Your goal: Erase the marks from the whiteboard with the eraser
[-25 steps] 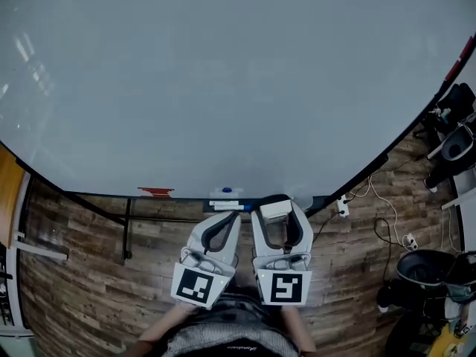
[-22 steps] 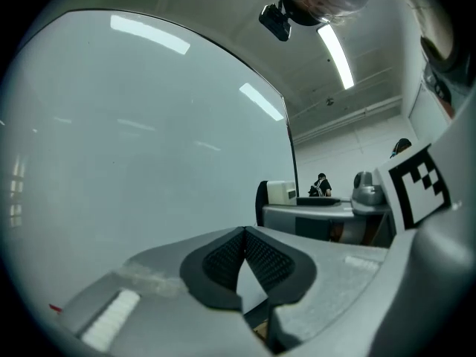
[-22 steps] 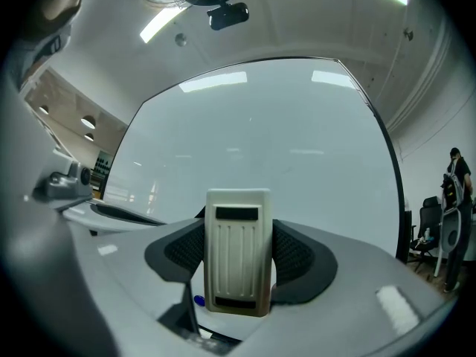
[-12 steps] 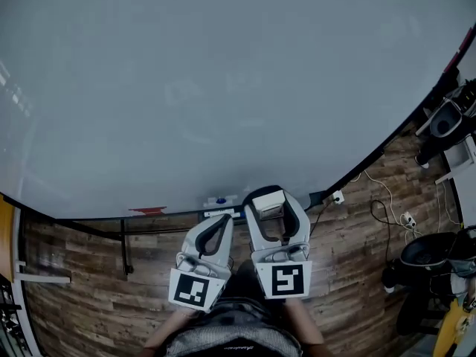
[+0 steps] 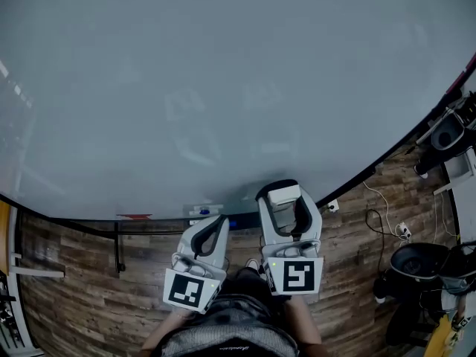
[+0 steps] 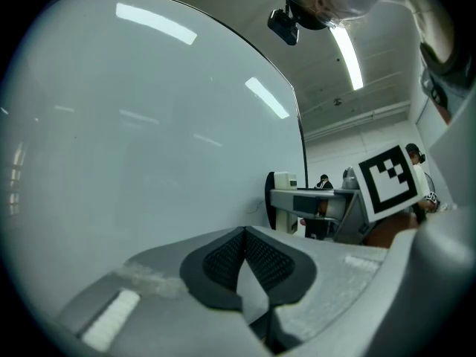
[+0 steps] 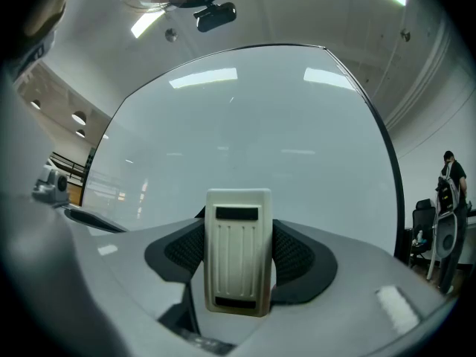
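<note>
Now the whiteboard point(image 5: 223, 65) fills nearly all the head view. Only faint pale traces point(image 5: 183, 104) show on it, and I cannot tell if they are marks or reflections.

Both grippers are low, by its bottom edge. The left gripper point(image 5: 216, 220) has its jaws pressed together with nothing between them. The right gripper point(image 5: 280, 189) clamps the eraser point(image 7: 238, 253) by its 2 long sides.

The eraser's long axis runs along the jaws and its free end points toward the board. Its ribbed back faces the gripper's camera. Contact with the board cannot be told.

To do this step well, I think the wiping face must lie flat on the board, with even pressure and overlapping strokes.
</note>
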Demonstrator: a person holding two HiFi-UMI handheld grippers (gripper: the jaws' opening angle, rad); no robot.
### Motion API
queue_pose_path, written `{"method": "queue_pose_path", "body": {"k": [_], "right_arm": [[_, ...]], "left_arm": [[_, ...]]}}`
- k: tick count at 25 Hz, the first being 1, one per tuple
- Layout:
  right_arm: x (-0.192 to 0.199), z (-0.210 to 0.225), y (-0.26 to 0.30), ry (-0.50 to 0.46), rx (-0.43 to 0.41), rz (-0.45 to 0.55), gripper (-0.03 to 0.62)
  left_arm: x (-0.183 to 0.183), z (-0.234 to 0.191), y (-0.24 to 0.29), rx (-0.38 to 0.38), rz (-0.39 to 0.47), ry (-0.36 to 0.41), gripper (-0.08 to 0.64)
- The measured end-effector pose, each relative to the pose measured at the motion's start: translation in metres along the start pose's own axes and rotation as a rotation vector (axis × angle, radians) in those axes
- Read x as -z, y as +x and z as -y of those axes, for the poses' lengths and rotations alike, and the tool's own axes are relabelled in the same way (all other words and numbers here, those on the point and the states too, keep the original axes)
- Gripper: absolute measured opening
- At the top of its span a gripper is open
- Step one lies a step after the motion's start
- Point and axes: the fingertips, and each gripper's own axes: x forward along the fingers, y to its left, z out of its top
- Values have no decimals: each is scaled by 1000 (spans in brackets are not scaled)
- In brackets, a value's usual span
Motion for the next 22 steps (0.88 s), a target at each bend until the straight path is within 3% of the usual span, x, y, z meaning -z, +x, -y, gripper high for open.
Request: {"method": "queue_pose_path", "body": {"k": [12,22], "right_arm": [[-4,94,-11,-1,52,25,264],[1,112,-8,-9,10,39,264]], "left_arm": [[-4,49,51,9,16,13,3],[5,58,58,-98,5,-4,3]]}}
